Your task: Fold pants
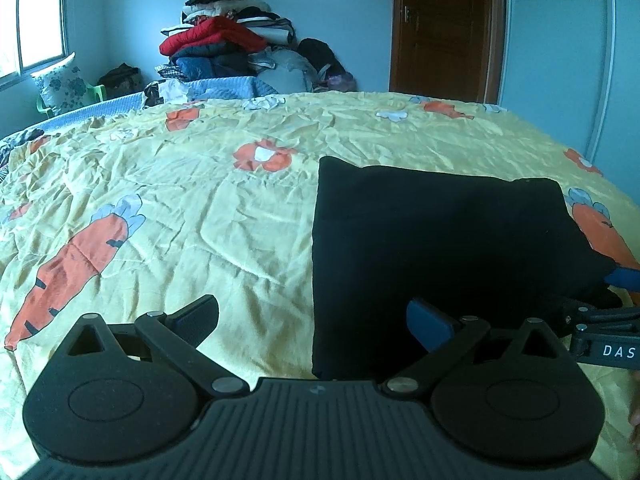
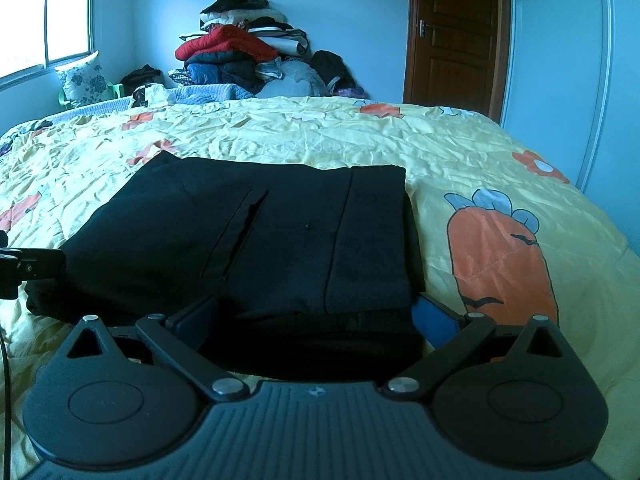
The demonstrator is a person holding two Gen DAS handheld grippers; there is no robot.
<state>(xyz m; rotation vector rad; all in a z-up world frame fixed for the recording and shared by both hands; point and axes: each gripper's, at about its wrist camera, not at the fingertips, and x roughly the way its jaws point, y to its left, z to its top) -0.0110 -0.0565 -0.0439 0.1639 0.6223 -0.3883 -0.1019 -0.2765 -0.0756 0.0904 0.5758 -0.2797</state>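
Black pants (image 1: 440, 248) lie folded into a compact rectangle on the yellow carrot-print bedspread (image 1: 160, 200). In the right wrist view the pants (image 2: 280, 240) show a pocket slit and a waistband edge on top. My left gripper (image 1: 312, 320) is open at the pants' near left edge, its right finger over the cloth. My right gripper (image 2: 316, 316) is open, its jaws straddling the pants' near edge. The right gripper also shows at the right edge of the left wrist view (image 1: 616, 300). The left gripper's body shows at the left edge of the right wrist view (image 2: 28, 268).
A tall pile of clothes and blankets (image 1: 228, 40) stands behind the bed. A brown door (image 1: 444, 28) is at the back right, a window (image 1: 32, 20) at the left with a floral pillow (image 1: 60, 84) on a green chair.
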